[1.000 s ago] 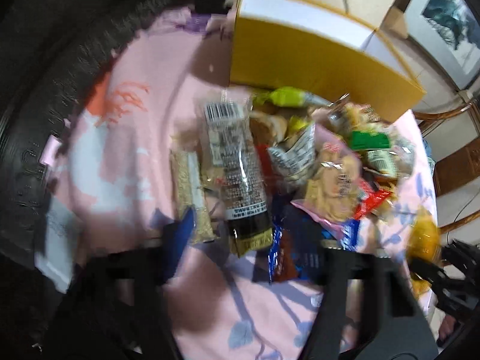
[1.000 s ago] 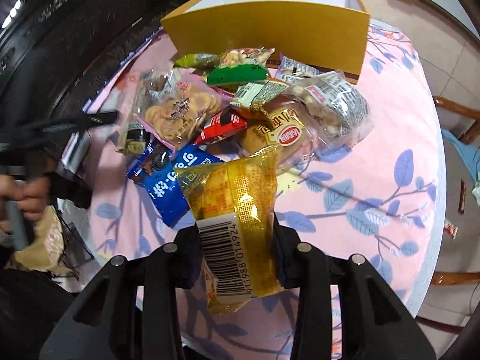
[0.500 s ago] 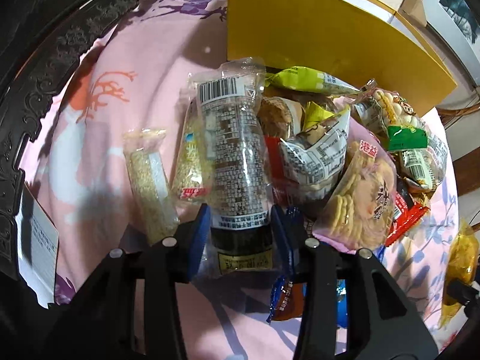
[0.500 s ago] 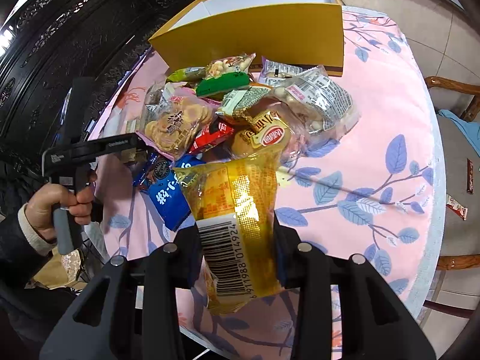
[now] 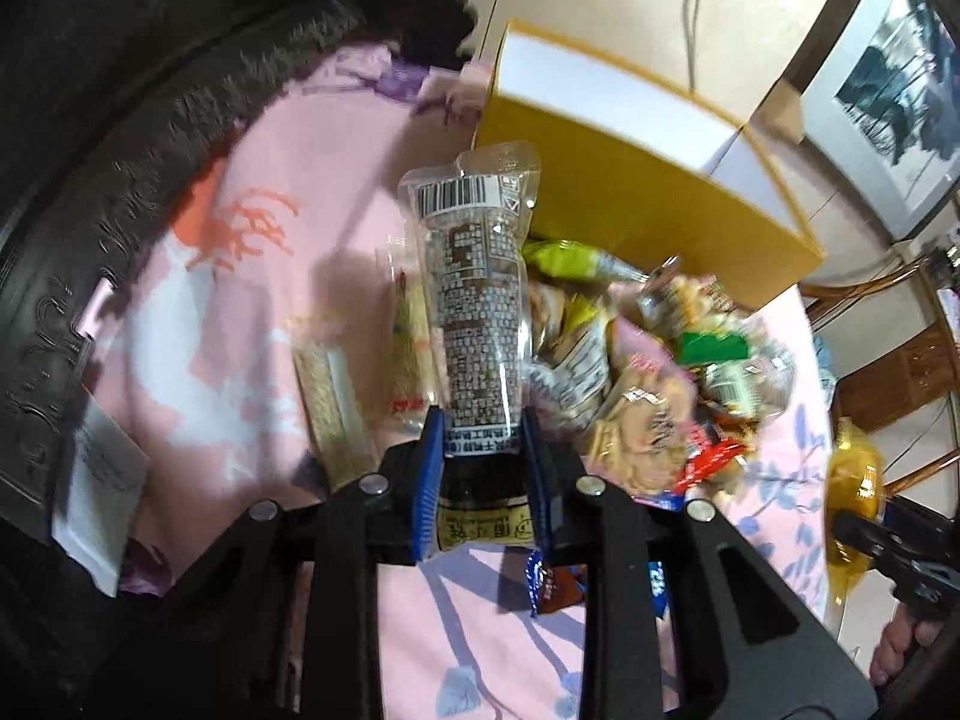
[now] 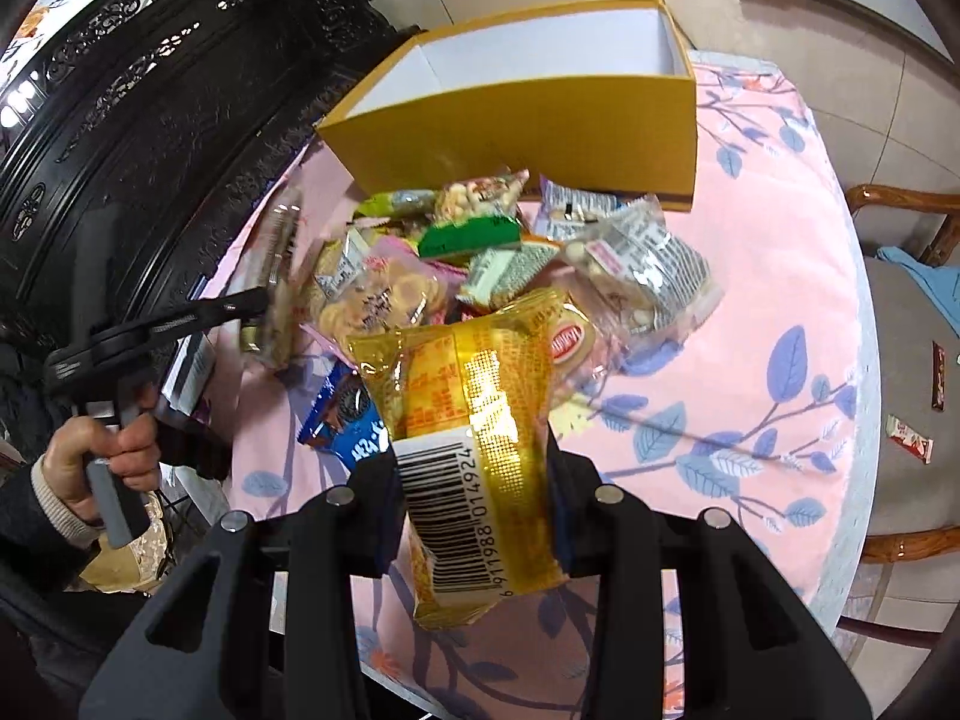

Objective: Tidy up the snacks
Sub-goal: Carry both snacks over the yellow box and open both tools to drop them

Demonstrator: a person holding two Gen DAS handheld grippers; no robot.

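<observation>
While the left gripper grips a clear sesame packet above the snack pile, the right gripper clamps a golden packet before the yellow box.

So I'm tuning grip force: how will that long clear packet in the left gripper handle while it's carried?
The long clear packet stands straight beyond the left gripper, so it is probably fairly stiff. Held only near one end, it may swing or pivot. Its glossy film looks slippery, so a firm hold seems wise.
</observation>
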